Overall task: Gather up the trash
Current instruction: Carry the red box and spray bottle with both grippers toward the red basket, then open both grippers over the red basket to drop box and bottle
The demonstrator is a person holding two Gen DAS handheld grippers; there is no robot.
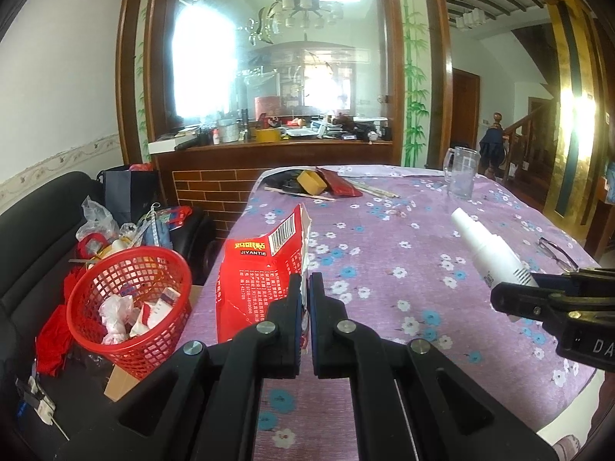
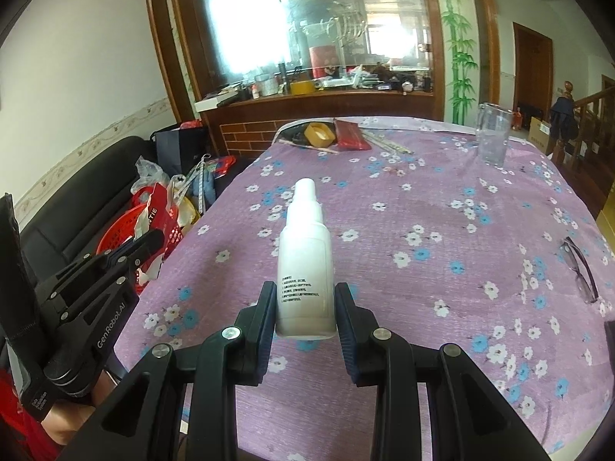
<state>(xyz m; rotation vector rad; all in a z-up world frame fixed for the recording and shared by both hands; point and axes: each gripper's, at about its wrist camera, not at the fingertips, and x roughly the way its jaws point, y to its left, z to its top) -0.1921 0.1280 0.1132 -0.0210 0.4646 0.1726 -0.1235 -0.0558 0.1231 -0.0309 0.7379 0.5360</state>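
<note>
**Ana:** Trash first: what does each hand have right now?

**Ben:** Nearest, the left gripper (image 1: 305, 292) is pinched almost fully closed on the torn edge of a red carton (image 1: 265, 269). The carton is thin, so the fingers nearly meet. It hangs at the table's left edge, beside the red basket (image 1: 130, 299), which looks like the reason it is carried out that way.

**Ana:** And the other hand?

**Ben:** The right gripper (image 2: 306, 307) is clamped about a bottle's width apart around the base of a white bottle (image 2: 305, 265). The bottle points away along the fingers, cap forward, above the flowered tablecloth (image 2: 423, 269). I can't tell whether its underside touches the cloth. Gripping the wide base probably gives the pads flat sides to press on.

**Ana:** Where does it all go?

**Ben:** The basket sits low, left of the table on the dark sofa (image 1: 34, 230), already holding crumpled paper and small boxes. I judge the carton drops first, being closest.

**Ana:** Anything else left on the table?

**Ben:** Glasses (image 2: 580, 272) lie near the right edge, likely not trash. Farther off are a tape roll (image 2: 319, 134), a red packet (image 2: 351, 136) and chopsticks (image 2: 388, 145) at the far end, with a clear cup (image 2: 492, 138) to their right.
</note>
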